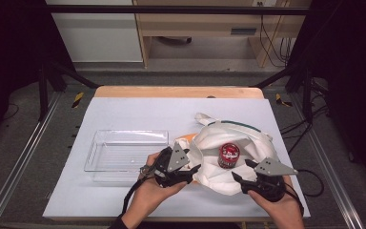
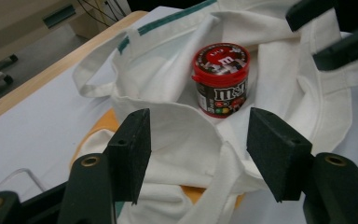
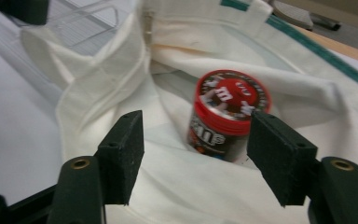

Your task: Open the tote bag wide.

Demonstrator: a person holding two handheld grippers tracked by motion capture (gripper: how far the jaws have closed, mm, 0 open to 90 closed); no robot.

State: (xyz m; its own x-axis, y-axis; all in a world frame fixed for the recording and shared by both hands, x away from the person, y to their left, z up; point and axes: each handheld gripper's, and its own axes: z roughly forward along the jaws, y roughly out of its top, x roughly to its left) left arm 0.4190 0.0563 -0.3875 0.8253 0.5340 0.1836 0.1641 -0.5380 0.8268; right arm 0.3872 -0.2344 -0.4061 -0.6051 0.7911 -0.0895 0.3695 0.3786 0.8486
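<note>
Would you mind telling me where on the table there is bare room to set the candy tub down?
The clear tray sits empty left of the bag. Bare mat runs between the tray and the far wooden edge. It is crowded around the tub, with the left gripper and right gripper close.

Even overhead light falls on the pale table (image 1: 124, 114) at centre frame in the high view, while the left and right edges sink into near black. Shadows are soft. In the right gripper view the red-lidded jar (image 3: 228, 114) is slightly blurred; the left gripper view is sharper.
</note>
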